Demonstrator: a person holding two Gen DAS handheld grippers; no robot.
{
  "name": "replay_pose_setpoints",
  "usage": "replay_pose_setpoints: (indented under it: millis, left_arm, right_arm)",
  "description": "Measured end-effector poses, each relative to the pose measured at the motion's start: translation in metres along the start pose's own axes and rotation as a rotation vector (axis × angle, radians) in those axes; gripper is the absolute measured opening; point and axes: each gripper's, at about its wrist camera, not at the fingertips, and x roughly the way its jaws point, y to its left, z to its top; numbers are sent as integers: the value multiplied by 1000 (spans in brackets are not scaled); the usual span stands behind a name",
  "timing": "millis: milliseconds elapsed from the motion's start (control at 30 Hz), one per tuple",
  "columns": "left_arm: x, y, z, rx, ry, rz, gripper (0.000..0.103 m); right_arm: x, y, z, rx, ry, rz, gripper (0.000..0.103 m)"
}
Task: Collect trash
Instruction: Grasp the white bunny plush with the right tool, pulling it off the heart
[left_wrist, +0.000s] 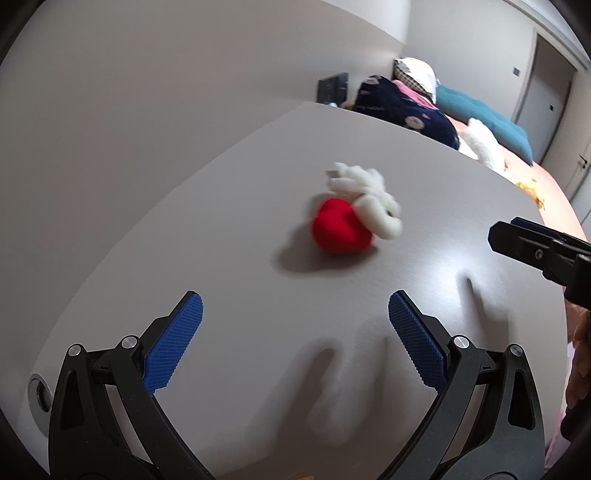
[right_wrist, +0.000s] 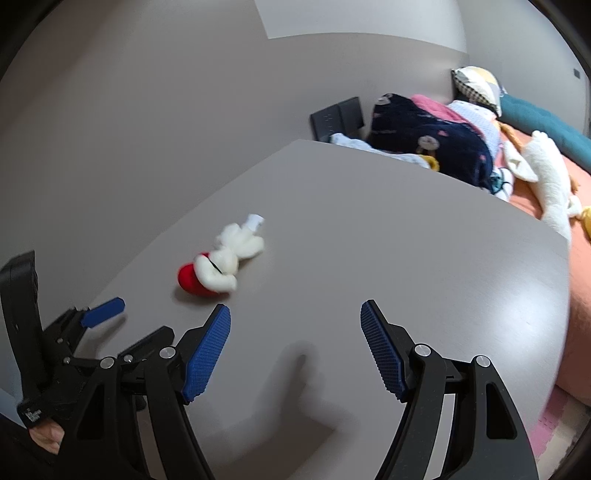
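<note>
We count one grey table (right_wrist: 369, 229), and on it one small plush toy (right_wrist: 218, 267), red and white. We see two claws, the left claw (left_wrist: 295, 325) and the right claw (right_wrist: 295, 339), each with two blue pads. On the bed (right_wrist: 535, 192) beyond lie one long white plush (right_wrist: 550, 177), one teal cushion (right_wrist: 546, 122) and one checked pillow (right_wrist: 476, 85).

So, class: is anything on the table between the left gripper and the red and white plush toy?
No. Only bare table lies between the open left gripper and the plush toy.
</note>
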Motion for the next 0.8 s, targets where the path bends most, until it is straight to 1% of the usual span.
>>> replay_pose_setpoints:
  millis: [100,200,267,500,667,767,800]
  left_arm:
    - [2,5,0,2,3,3,98]
    - [4,5,2,33,6,3,98]
    - [5,5,3,51,4,20,98]
    - [5,14,6,36,5,30,98]
    - [6,16,5,32,7,26,98]
    - [10,12,5,53,18,13,98]
    - [11,10,5,61,18,16,98]
  right_arm:
    - [11,8,10,4,10,30,74]
    - [23,16,20,4,26,60,74]
    - [32,21,25,4,43,65,74]
    - [59,28,39,28,90,88,74]
    - [81,27,44,81,131,117,74]
    - [95,24,46,132,156,128,73]
    - [98,24,46,131,161,126,70]
